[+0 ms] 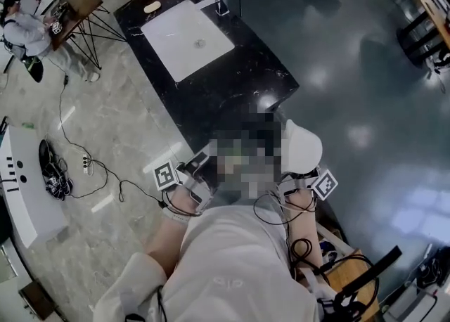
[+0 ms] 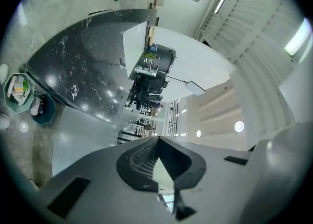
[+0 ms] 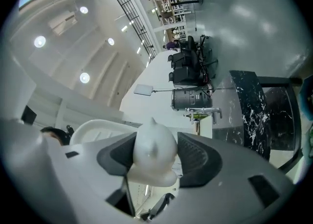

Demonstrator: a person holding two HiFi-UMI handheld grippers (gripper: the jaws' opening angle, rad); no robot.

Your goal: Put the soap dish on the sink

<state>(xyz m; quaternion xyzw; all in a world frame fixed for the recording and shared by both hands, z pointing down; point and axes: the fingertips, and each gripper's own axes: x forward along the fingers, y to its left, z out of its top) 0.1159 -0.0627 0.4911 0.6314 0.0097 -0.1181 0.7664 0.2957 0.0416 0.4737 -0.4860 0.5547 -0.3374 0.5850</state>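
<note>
- The soap dish (image 3: 152,147) is in the right gripper (image 3: 154,162); the jaws are closed on a rounded knob of it with a small point on top, and a pale curved rim shows beside the knob.
- In the head view the soap dish (image 1: 301,146) is a plain white, smooth, glossy rounded shape; it is held up in the air near the person, just off the near corner of the tabletop (image 1: 239,74), and touches nothing there.
- I judge it light and stiff, probably ceramic or hard plastic; it can chip if it is set down hard, and the glossy surface can slip between the pads; the hold on the knob looks centred, so I would keep it and not tilt the dish much.
- The left gripper (image 2: 157,162) holds nothing; its jaws are closed, with the tips touching.
- The sink (image 1: 184,32) is a white rectangular basin set in the far half of the black marbled tabletop; it lies well apart from the dish.
- A tap (image 1: 221,1) stands at the far edge; the bare rim beside the basin seems a good place for the dish.
</note>
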